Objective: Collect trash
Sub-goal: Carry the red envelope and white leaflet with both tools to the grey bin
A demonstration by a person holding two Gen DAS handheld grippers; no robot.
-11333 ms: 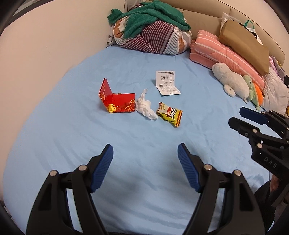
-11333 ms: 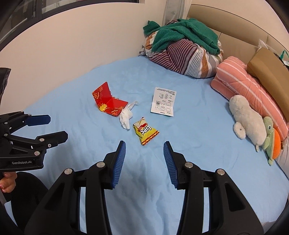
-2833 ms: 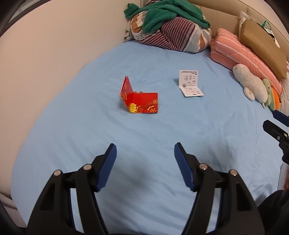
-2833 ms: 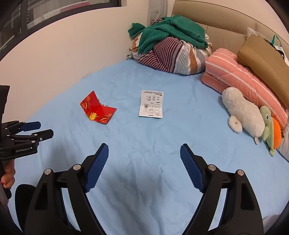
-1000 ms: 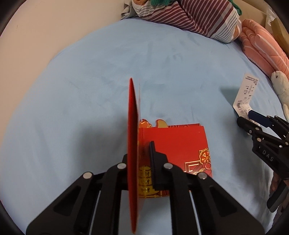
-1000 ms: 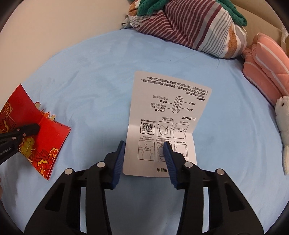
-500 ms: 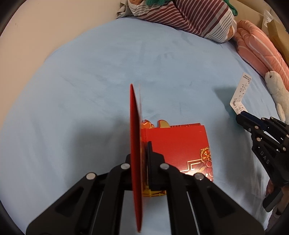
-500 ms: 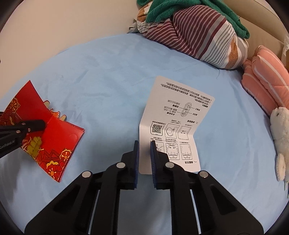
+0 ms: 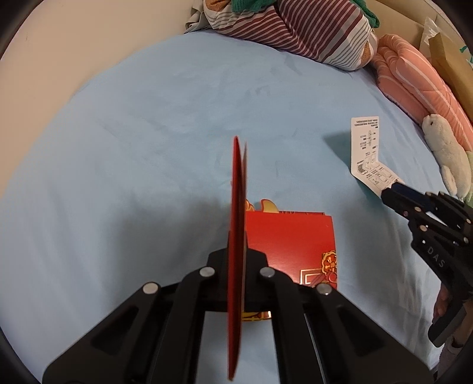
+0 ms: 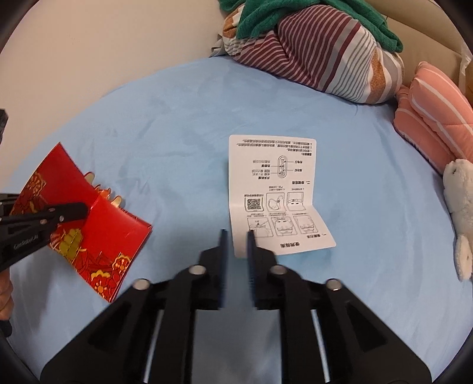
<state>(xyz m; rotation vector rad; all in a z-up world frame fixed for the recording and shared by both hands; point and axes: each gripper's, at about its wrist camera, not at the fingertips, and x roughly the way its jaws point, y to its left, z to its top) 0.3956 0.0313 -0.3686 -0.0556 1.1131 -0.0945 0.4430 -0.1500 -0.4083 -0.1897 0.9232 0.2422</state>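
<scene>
A folded red and gold card (image 9: 289, 242) is off the blue bed sheet (image 9: 147, 147), one flap upright and the other hanging level. My left gripper (image 9: 236, 260) is shut on the upright flap; in the right wrist view the left gripper (image 10: 84, 209) clamps the red card (image 10: 103, 236) at the left. A white instruction leaflet (image 10: 275, 192) lies ahead of my right gripper (image 10: 236, 236). Its jaws are opening, blurred, with a gap, and the leaflet's near left corner is between them. In the left wrist view the leaflet (image 9: 365, 147) slopes up from the right gripper (image 9: 390, 190).
At the head of the bed are a striped bundle (image 10: 319, 53) under a green towel (image 10: 295, 17), pink striped pillows (image 10: 437, 112) and a white plush toy (image 10: 461, 206). A beige wall (image 10: 88, 44) borders the far left. A hand (image 9: 443, 304) shows at the right edge.
The right jaws closed on the leaflet's corner, then parted again. The left gripper stayed clamped on the red card and raised it slightly. The crisp packet and tissue seen earlier are gone from the bed.
</scene>
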